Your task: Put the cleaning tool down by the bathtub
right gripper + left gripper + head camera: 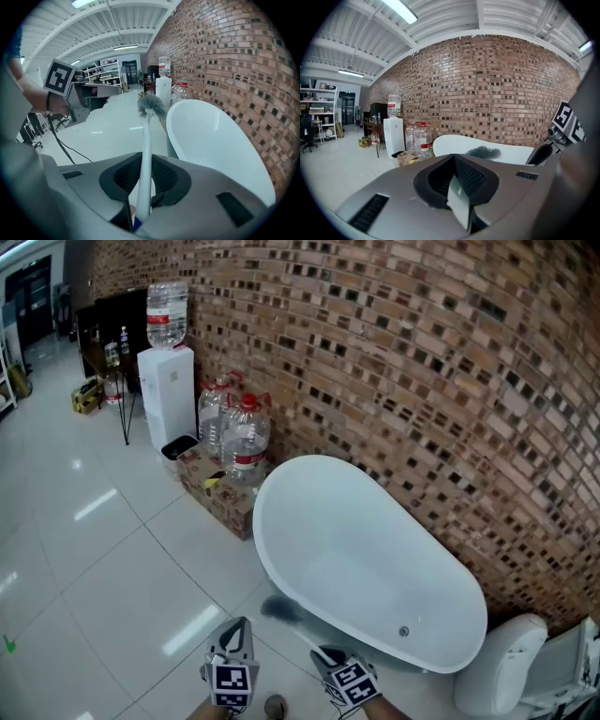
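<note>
Head view: tiled floor (94, 549), brick wall (422, 352), bathtub (375, 568)

A brick wall (422, 352) of red and dark bricks runs along one side of a large room, and the floor (84, 549) is of glossy white tiles that mirror the lamps. Against the wall stand a white water dispenser (167, 395) with a bottle on top, large water bottles (246, 439) and a cardboard box (220, 502) just beside it, and a dark cabinet (112, 320) farther off. Overhead a white ribbed ceiling (440, 18) carries strip lights (399, 10), and shelves (316, 101) stand at the far end.
</note>
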